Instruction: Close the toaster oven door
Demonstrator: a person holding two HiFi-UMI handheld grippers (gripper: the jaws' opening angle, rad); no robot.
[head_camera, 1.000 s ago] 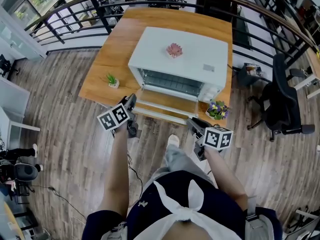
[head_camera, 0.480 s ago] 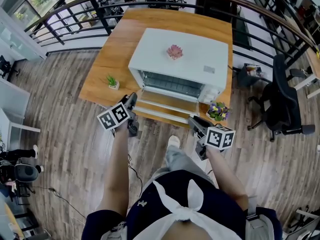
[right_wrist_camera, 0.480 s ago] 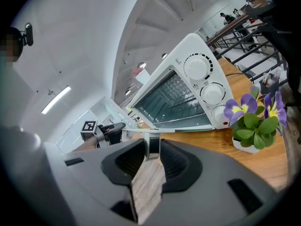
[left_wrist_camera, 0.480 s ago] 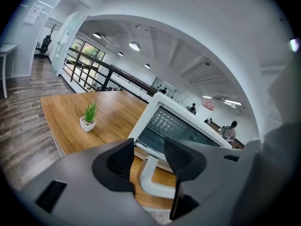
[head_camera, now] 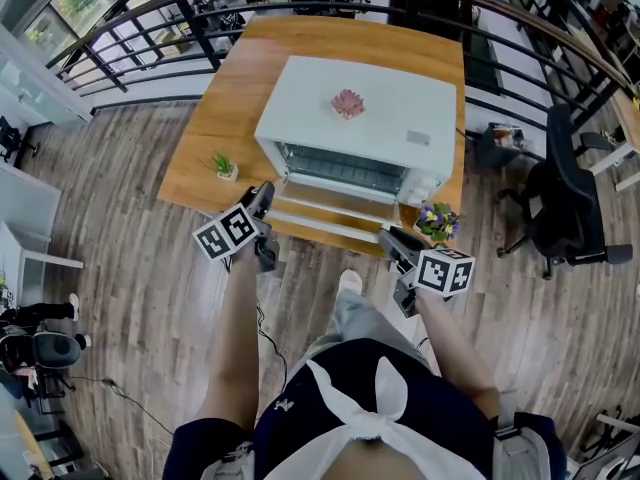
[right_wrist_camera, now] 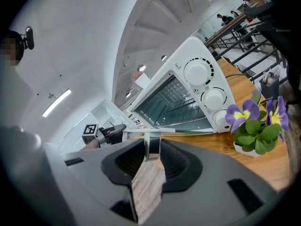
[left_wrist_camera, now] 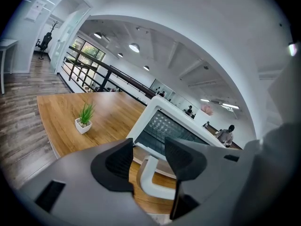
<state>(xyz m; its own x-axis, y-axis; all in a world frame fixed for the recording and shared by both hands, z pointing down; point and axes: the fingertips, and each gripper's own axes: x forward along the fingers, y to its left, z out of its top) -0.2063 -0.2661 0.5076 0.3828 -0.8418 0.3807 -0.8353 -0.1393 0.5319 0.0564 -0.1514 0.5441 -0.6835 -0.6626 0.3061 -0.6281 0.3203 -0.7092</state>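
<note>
Head view looks down on a white toaster oven [head_camera: 390,98] standing on a wooden table [head_camera: 220,118]. Its long side runs across the table, a little skewed so that its right end comes nearer the person, and its front faces the person. The door [head_camera: 335,206] is open. It hangs down from its hinge and lies about level, jutting out over the table's near edge, with its long axis running left to right along the oven front. The handle [head_camera: 320,228] lies along the door's near edge, parallel to that axis.

The left gripper [head_camera: 262,200] reaches the door's left corner and the right gripper [head_camera: 392,238] its right corner, both pointing a little downward toward the oven. In the left gripper view the jaws stand apart around the curved left end of the handle, which sits between them with a thin gap on one side. In the right gripper view the jaws are drawn in close and pinch the handle's right end post, and the door edge runs off to the left, seen nearly edge-on.

A small green plant [head_camera: 224,161] stands on the table left of the oven. A pot of purple flowers [head_camera: 435,220] stands at the oven's right front corner, beside the dials [right_wrist_camera: 196,72]. A pink flower [head_camera: 348,101] rests on the oven's top.
</note>
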